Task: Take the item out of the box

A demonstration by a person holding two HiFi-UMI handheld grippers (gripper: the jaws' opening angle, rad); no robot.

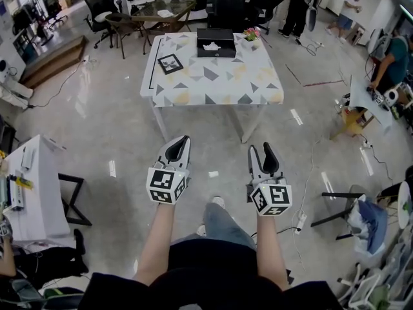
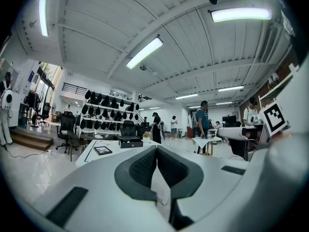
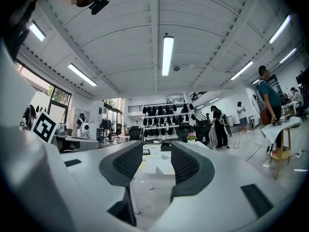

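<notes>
A black box stands at the far edge of the patterned white table, with a white item showing inside it. I stand on the floor well short of the table, holding both grippers at waist height, far from the box. My left gripper is shut with its tips together and holds nothing; its view shows the box far ahead. My right gripper is open and empty; between its jaws the box is small and distant.
A framed picture and a flower pot share the table. Office chairs and people are behind it. A white desk is at my left, and cables and a stool at my right.
</notes>
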